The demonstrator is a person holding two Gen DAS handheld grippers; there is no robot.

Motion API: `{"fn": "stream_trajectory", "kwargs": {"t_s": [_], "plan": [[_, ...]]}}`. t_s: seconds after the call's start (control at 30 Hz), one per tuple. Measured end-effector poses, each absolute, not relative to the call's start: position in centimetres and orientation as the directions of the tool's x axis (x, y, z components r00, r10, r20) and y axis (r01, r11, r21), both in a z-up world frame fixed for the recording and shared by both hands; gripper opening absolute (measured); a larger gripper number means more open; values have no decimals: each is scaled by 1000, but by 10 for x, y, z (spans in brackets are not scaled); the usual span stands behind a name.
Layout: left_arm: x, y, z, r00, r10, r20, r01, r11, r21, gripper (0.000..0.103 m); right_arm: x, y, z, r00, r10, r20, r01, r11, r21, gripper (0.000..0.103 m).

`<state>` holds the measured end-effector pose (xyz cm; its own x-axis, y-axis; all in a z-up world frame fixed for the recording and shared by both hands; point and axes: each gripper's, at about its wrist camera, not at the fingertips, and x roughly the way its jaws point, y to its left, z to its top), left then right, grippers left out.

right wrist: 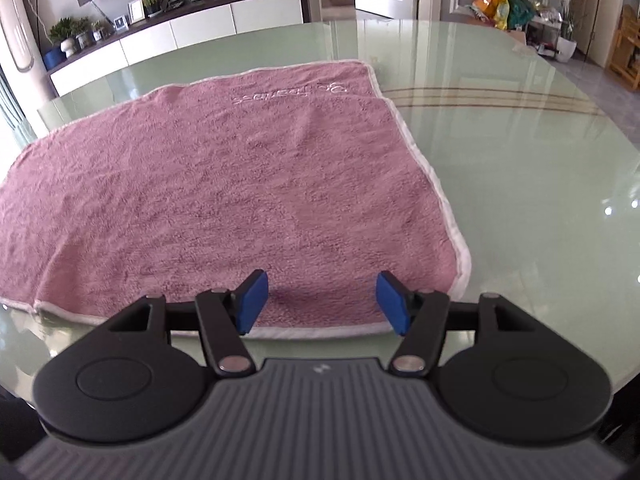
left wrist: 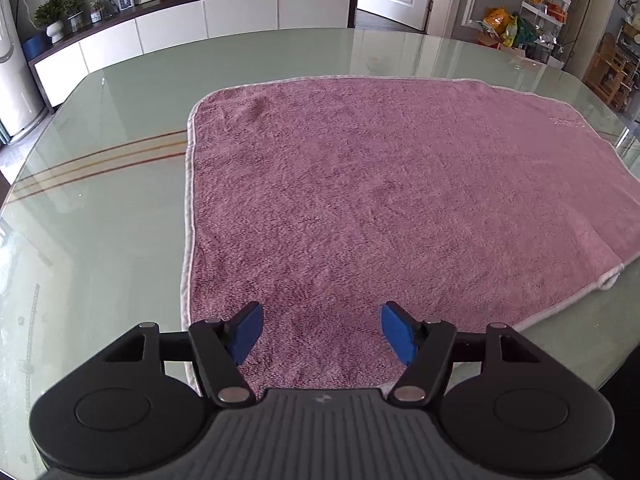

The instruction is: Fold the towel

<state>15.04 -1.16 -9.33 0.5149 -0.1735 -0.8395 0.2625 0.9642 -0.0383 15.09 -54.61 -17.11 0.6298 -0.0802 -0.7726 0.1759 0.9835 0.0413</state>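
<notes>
A pink towel (left wrist: 380, 200) with a white hem lies flat on the glass table (left wrist: 112, 128). It looks folded once: in the right wrist view the towel (right wrist: 224, 184) shows two layers at its far right corner, with embroidered lettering on the lower one. My left gripper (left wrist: 322, 332) is open and empty, above the towel's near left part. My right gripper (right wrist: 322, 300) is open and empty, above the towel's near edge close to its right corner.
The pale green glass table (right wrist: 520, 160) has brown stripes. A white sideboard (left wrist: 180, 28) with plants and frames stands beyond the far edge. Shelves and bags (left wrist: 516, 28) stand at the far right.
</notes>
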Motion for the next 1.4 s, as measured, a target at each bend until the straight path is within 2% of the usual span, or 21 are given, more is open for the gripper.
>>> {"fn": "stream_trajectory", "kwargs": {"t_s": [0.07,0.1,0.3,0.43,0.53,0.67,0.8,1.0,1.17,1.4], "plan": [[150,-13,-94,513,-183,-838,274,961,-42,69,150,-545,-175,618,-116,-777,191,982,5,79],[149,-14,-95,510,-187,-840,280,959,-43,69,149,-544,-176,612,-134,-779,198,980,-13,81],[145,-20,-105,489,-150,-859,303,953,6,69,148,-549,-178,601,-136,-788,215,977,-4,81],[146,-19,-105,486,-152,-860,294,956,-3,69,138,-555,-177,615,-133,-777,240,971,24,73],[147,-19,-104,482,-151,-863,292,956,-4,69,127,-567,-168,659,-136,-740,283,956,77,73],[148,-17,-99,480,-184,-858,275,960,-52,69,125,-583,-166,654,-177,-736,345,935,82,72],[147,-19,-95,488,-201,-849,277,958,-68,70,130,-605,-176,624,-170,-763,395,911,121,58],[142,-27,-94,487,-179,-855,300,954,-29,70,137,-612,-177,647,-144,-749,392,905,165,39],[138,-28,-90,497,-173,-850,308,951,-14,71,136,-609,-176,629,-171,-758,400,907,127,11],[136,-25,-86,505,-174,-845,306,952,-13,72,131,-606,-176,623,-185,-760,415,902,121,7]]}}
